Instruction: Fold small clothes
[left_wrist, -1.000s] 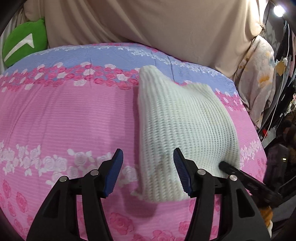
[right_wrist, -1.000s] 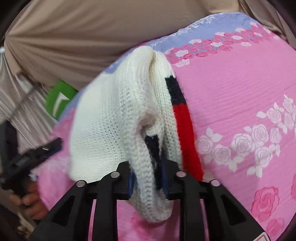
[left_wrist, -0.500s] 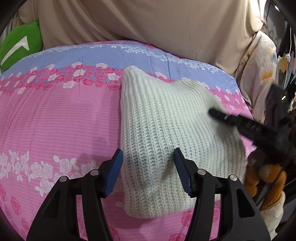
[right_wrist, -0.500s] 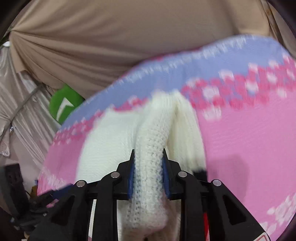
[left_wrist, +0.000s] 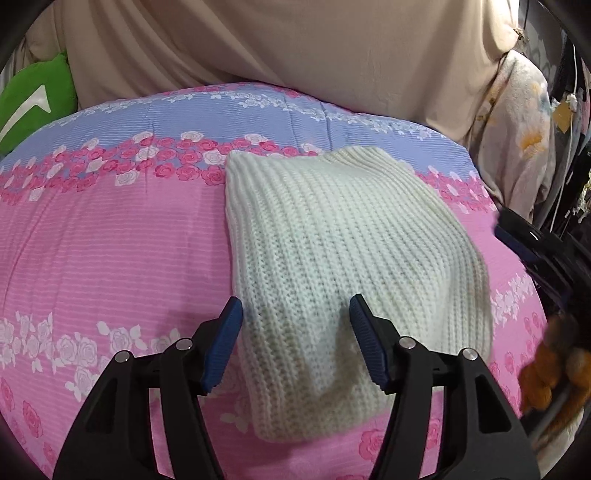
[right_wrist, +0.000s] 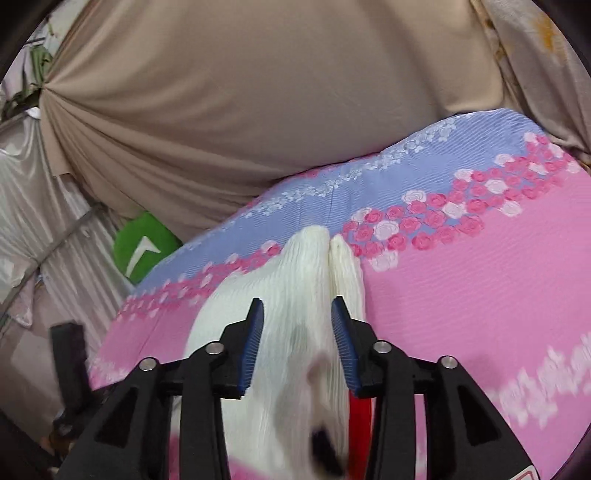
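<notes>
A cream knitted sweater (left_wrist: 332, 251) lies folded on the pink and lilac rose-print bedspread (left_wrist: 110, 240). My left gripper (left_wrist: 295, 328) is open and empty, hovering over the sweater's near edge. In the right wrist view the sweater (right_wrist: 295, 295) lies under and between the spread blue pads of my right gripper (right_wrist: 297, 343), which is open; a red stripe (right_wrist: 360, 413) of the sweater shows beside the right finger. The right gripper (left_wrist: 517, 236) also shows at the right edge of the left wrist view.
A beige curtain (left_wrist: 258, 48) hangs behind the bed. A green cushion (left_wrist: 33, 103) sits at the back left. Floral fabric (left_wrist: 517, 129) hangs at the right. An orange-brown plush (left_wrist: 554, 365) lies at the bed's right edge.
My right gripper has opened and let go of the sweater fold. The sweater has dropped flat on the bed. The right gripper has drawn back toward the bed's right side.
</notes>
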